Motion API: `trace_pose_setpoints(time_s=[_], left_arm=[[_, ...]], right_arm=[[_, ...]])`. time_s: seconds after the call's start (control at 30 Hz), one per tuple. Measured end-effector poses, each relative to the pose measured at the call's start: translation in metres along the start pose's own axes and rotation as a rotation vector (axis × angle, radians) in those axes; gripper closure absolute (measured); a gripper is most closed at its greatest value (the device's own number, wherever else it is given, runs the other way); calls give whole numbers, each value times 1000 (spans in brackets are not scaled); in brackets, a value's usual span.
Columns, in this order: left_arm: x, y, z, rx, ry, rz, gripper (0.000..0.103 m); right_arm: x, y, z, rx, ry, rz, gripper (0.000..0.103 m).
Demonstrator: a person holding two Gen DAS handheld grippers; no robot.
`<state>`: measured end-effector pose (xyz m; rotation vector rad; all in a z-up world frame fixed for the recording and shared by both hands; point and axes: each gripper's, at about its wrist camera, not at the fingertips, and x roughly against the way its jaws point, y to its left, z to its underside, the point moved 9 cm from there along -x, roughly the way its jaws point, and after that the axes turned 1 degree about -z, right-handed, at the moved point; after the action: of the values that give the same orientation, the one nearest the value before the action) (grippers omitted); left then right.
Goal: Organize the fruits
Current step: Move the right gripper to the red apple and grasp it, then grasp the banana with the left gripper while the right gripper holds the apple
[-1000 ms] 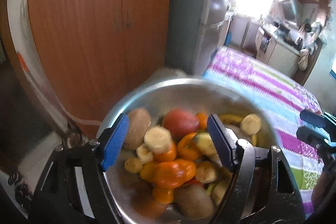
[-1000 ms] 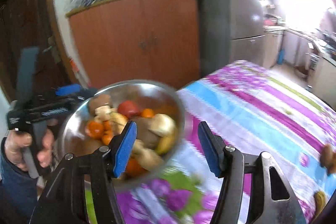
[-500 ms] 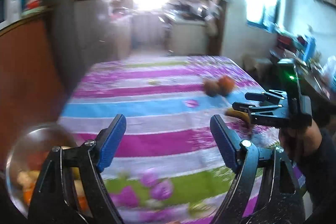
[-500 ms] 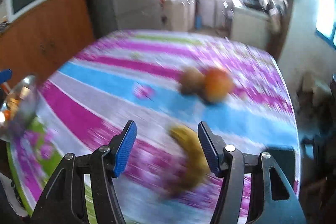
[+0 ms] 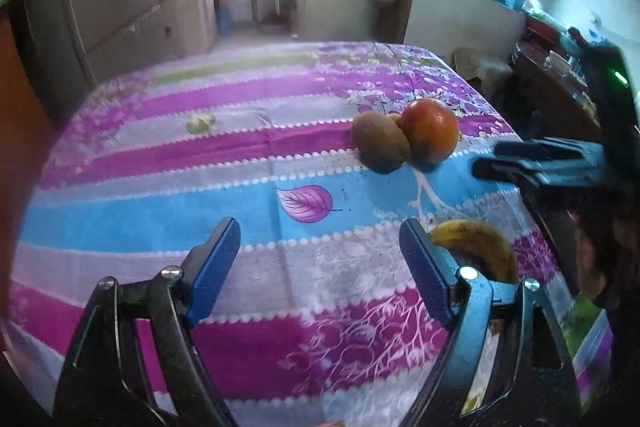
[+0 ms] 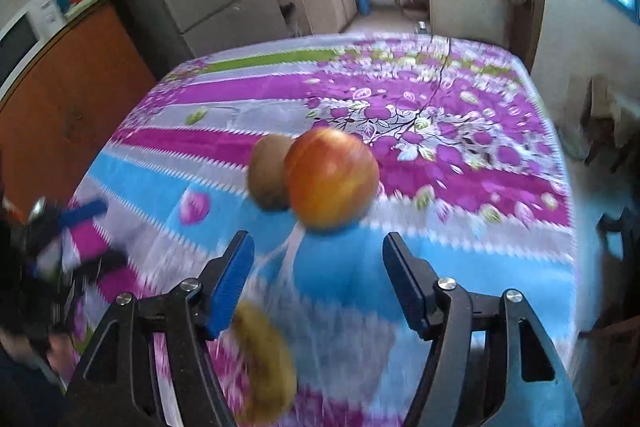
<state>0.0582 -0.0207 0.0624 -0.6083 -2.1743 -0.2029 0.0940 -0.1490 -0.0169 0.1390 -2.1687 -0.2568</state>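
Apple point(image 6: 332, 179) beyond spread right gripper point(image 6: 318, 283), kiwi point(image 6: 268, 177) touching

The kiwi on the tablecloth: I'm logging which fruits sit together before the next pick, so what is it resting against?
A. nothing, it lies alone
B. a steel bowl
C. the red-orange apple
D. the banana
C: in both wrist views the kiwi lies right against the red-orange apple on the striped tablecloth, while the banana lies apart, nearer the cameras.
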Motion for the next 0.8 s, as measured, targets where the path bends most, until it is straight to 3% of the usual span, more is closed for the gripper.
trace_pose_setpoints(time_s=[0.27, 0.33, 0.43, 0.6, 0.8], left_arm=[[-14, 5, 3, 23, 22, 25, 21], [-18, 3, 4, 26, 31, 38, 21], [-23, 1, 9, 24, 44, 51, 21], [-26, 0, 12, 15, 49, 54, 21], [-26, -8, 15, -6, 58, 59, 21]], right_arm=[[-49, -15, -34, -46, 40, 50, 25], [-51, -14, -36, -49, 43, 18, 36], [-50, -13, -34, -50, 26, 11, 36], [-30, -18, -23, -106, -36, -40, 36], [36, -28, -14, -159, -191, -53, 36]])
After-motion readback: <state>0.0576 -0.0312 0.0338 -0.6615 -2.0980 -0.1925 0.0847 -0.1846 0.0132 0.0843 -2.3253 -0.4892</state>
